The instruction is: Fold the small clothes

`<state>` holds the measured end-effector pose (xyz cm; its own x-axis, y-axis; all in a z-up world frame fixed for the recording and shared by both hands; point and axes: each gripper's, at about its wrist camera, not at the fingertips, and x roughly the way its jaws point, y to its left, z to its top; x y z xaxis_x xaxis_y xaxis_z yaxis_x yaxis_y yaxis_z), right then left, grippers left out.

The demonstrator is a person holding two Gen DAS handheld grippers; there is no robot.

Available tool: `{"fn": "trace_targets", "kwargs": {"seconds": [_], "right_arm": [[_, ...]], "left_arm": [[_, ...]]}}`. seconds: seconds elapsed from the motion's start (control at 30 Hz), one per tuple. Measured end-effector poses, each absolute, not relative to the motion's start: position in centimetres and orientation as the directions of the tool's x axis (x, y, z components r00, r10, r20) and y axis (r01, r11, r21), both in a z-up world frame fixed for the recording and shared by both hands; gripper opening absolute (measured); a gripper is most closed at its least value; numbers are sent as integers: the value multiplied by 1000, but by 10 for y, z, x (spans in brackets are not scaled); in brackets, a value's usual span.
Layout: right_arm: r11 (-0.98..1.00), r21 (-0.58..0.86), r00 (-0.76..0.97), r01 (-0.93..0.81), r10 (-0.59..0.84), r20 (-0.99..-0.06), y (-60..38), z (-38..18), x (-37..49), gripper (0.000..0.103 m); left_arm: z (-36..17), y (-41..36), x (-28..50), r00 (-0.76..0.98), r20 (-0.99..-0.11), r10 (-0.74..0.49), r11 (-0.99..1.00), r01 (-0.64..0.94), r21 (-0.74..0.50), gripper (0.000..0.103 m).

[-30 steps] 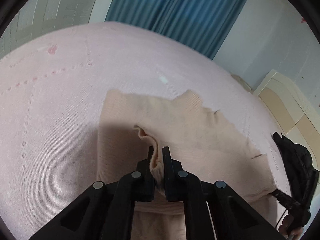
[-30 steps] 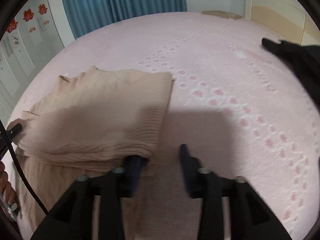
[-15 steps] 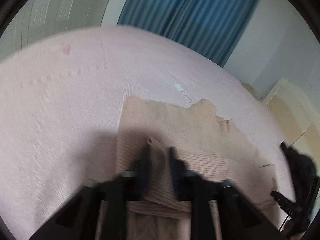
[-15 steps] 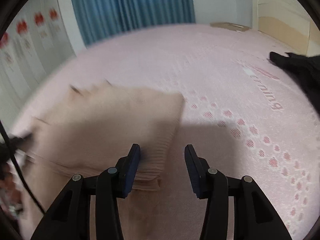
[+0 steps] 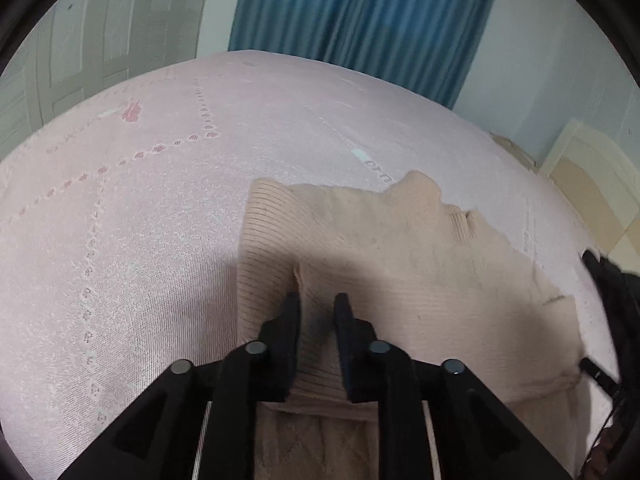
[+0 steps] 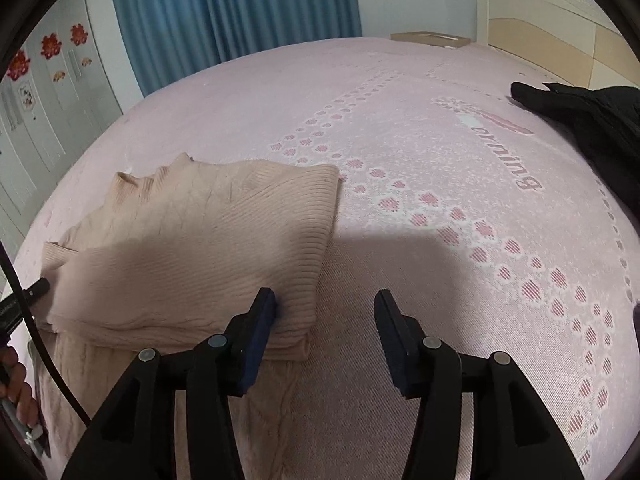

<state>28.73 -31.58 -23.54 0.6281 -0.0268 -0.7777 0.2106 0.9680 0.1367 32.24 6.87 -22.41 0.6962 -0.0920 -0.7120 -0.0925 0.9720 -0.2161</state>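
A beige knit sweater (image 5: 400, 264) lies folded over on the pink bed; it also shows in the right wrist view (image 6: 192, 248). My left gripper (image 5: 317, 300) is open, its jaws a small way apart just above the sweater's folded top layer, holding nothing. My right gripper (image 6: 326, 300) is wide open over the sweater's right edge: its left finger (image 6: 260, 320) is above the fabric and its right finger is above bare bedspread. The left gripper's tip (image 6: 38, 290) shows at the sweater's left edge in the right wrist view.
The pink patterned bedspread (image 6: 440, 208) surrounds the sweater. A black garment (image 6: 592, 128) lies at the right, also in the left wrist view (image 5: 616, 312). A wooden headboard (image 6: 552, 28) and blue curtains (image 5: 360, 20) stand behind the bed.
My left gripper let go of the sweater fold and opened; the fold now lies flat. Both grippers lifted and drew back a little. My right gripper stayed open.
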Motion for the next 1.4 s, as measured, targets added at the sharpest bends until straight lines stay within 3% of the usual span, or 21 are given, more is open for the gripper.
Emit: {"fn": "trace_targets", "kwargs": {"seconds": [0.23, 0.33, 0.6, 0.7, 1.0, 1.13, 1.4], "right_arm": [[968, 145, 682, 203, -34, -730, -300, -212, 267, 50], [970, 133, 678, 203, -42, -734, -294, -205, 254, 50], [977, 160, 666, 139, 27, -746, -289, -204, 186, 40], [976, 180, 653, 125, 56, -755, -289, -209, 157, 39], [968, 231, 603, 101, 125, -788, -280, -219, 86, 38], [958, 271, 605, 96, 160, -780, -275, -219, 61, 38], [944, 315, 569, 98, 206, -796, -266, -223, 31, 44]], "left_arm": [[-209, 55, 295, 730, -681, -63, 994, -15, -109, 21], [-201, 61, 279, 761, -649, -15, 993, -65, -99, 21], [-197, 92, 219, 736, -663, -134, 975, -22, -222, 21], [-200, 105, 188, 727, -676, -121, 976, -39, -216, 21], [-210, 132, 93, 646, -727, -234, 944, -29, -329, 21], [-224, 131, 60, 566, -761, -317, 914, -34, -405, 34], [-233, 133, 39, 529, -796, -294, 924, -58, -379, 38]]}}
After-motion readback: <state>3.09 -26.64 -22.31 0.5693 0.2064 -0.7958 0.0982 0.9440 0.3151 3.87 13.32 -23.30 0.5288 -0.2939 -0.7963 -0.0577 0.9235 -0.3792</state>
